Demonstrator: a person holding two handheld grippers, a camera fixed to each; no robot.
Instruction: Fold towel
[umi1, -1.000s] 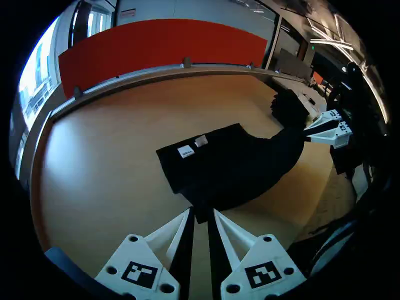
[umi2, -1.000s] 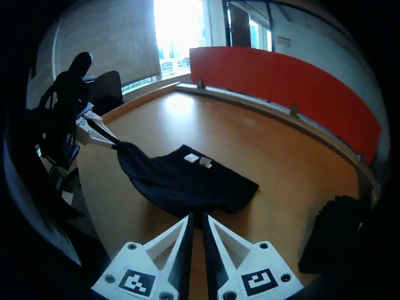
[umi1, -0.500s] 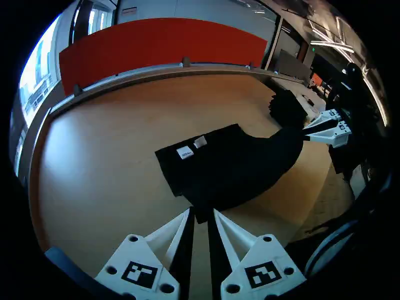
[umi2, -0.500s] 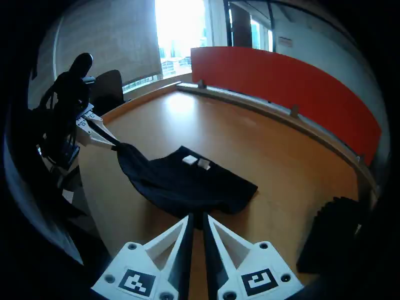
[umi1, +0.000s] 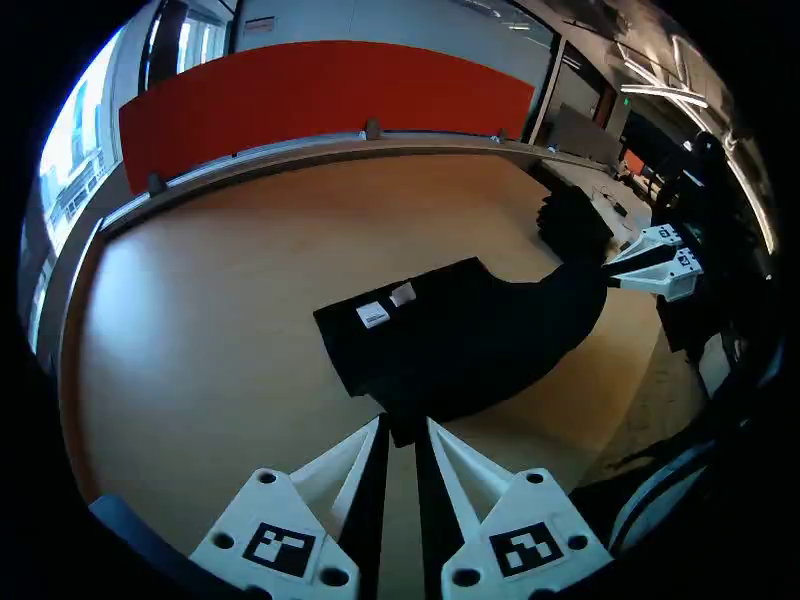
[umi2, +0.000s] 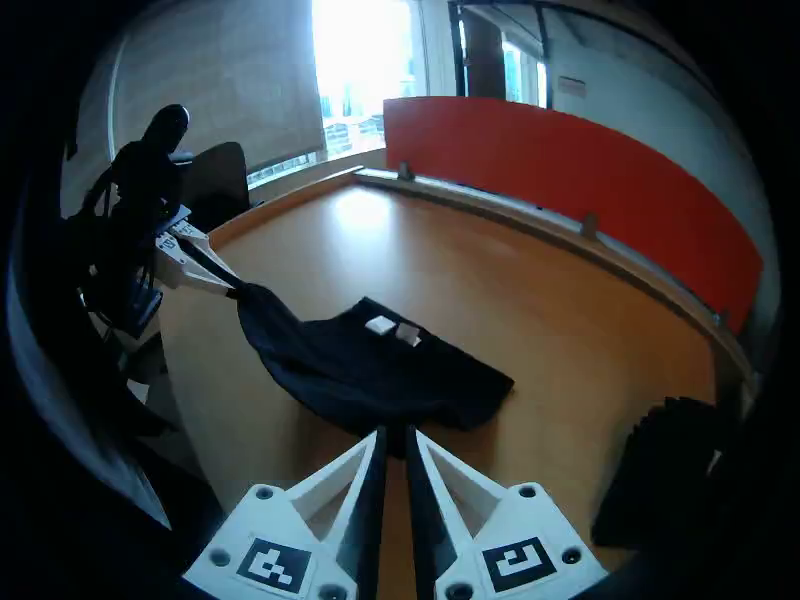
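A dark towel (umi1: 470, 335) with two white labels (umi1: 385, 305) lies partly on the wooden table (umi1: 220, 300), its near edge lifted. My left gripper (umi1: 403, 428) is shut on one near corner of it. In the left gripper view, my right gripper (umi1: 612, 272) at the far right pinches the other corner, so the cloth hangs stretched between the two. In the right gripper view, the right gripper (umi2: 395, 435) is shut on the towel (umi2: 370, 370), and the left gripper (umi2: 232, 288) holds its corner at the left, with a person's hand behind it.
An orange partition (umi1: 320, 90) runs along the table's far edge. A stack of dark folded cloths (umi1: 575, 215) sits at the table's right end, also seen as a dark stack (umi2: 665, 465) in the right gripper view. A dark chair (umi2: 215, 180) stands by the bright window (umi2: 360, 70).
Both grippers keep their hold on the towel corners. The towel has drifted slightly lower in both views; otherwise little has moved.
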